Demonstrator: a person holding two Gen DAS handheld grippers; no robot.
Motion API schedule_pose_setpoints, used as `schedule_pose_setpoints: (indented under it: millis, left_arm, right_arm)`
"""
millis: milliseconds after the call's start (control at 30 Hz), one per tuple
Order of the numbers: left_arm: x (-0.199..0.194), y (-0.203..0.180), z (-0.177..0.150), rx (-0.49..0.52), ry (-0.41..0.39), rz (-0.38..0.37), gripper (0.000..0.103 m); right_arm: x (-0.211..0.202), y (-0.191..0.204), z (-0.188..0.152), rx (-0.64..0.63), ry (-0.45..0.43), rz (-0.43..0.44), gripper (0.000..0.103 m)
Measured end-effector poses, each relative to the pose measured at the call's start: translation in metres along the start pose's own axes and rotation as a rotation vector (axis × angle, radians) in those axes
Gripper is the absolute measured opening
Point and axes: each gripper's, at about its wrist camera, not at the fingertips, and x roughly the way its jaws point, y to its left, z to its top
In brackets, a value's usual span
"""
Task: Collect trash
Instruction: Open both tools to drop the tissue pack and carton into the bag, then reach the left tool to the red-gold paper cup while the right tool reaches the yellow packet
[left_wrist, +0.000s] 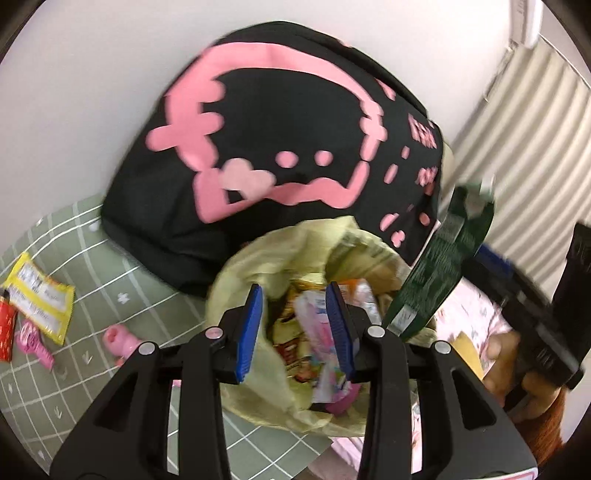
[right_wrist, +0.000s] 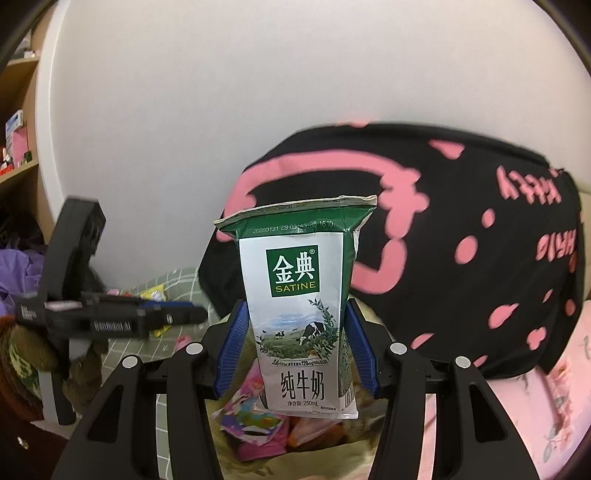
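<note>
A yellow-green trash bag (left_wrist: 255, 273) lies open on the bed, full of snack wrappers (left_wrist: 314, 332). My left gripper (left_wrist: 297, 328) hovers over the bag's mouth with its blue pads apart and nothing between them. My right gripper (right_wrist: 295, 343) is shut on a green and white Satine milk carton (right_wrist: 301, 306), held upright above the bag (right_wrist: 332, 458). In the left wrist view the carton (left_wrist: 439, 266) hangs at the bag's right rim. A yellow wrapper (left_wrist: 40, 295), a red wrapper (left_wrist: 6, 328) and pink pieces (left_wrist: 118, 338) lie on the green checked sheet (left_wrist: 110, 280) at left.
A black cushion with a pink print (left_wrist: 280, 140) leans on the white wall behind the bag. A pink floral sheet (right_wrist: 535, 413) lies at right. A wooden shelf (right_wrist: 18, 122) and purple cloth (right_wrist: 18, 266) are at far left. My left gripper's body (right_wrist: 110, 317) shows at left.
</note>
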Motion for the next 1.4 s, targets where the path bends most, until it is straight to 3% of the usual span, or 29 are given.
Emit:
schedule_pose_setpoints:
  millis: [100,267,433,700,1000,1267,1400]
  left_arm:
    - [-0.005,0.017,-0.004,-0.033,0.003,0.021,0.034]
    - [-0.021,0.047,-0.014,-0.081,-0.005,0.067,0.034]
    - [-0.038,0.084,-0.022,-0.157,-0.027,0.108,0.034]
    - [-0.058,0.137,-0.04,-0.248,-0.04,0.177,0.037]
    - [-0.078,0.194,-0.066,-0.349,-0.046,0.239,0.04]
    - [-0.099,0.241,-0.086,-0.395,-0.08,0.347,0.041]
    - [-0.107,0.259,-0.096,-0.425,-0.085,0.376,0.041]
  right_arm:
    - [0.02,0.006,-0.012,0.003,0.032,0.008,0.05]
    - [0.07,0.001,-0.046,0.103,0.233,-0.018,0.05]
    - [0.087,-0.002,-0.062,0.12,0.317,-0.076,0.05]
    - [0.083,0.001,-0.06,0.13,0.312,-0.099,0.05]
    - [0.062,0.026,-0.041,0.101,0.232,-0.156,0.056]
    - [0.056,0.073,-0.028,0.057,0.163,-0.017,0.056]
    - [0.069,0.102,-0.028,0.021,0.193,0.062,0.056]
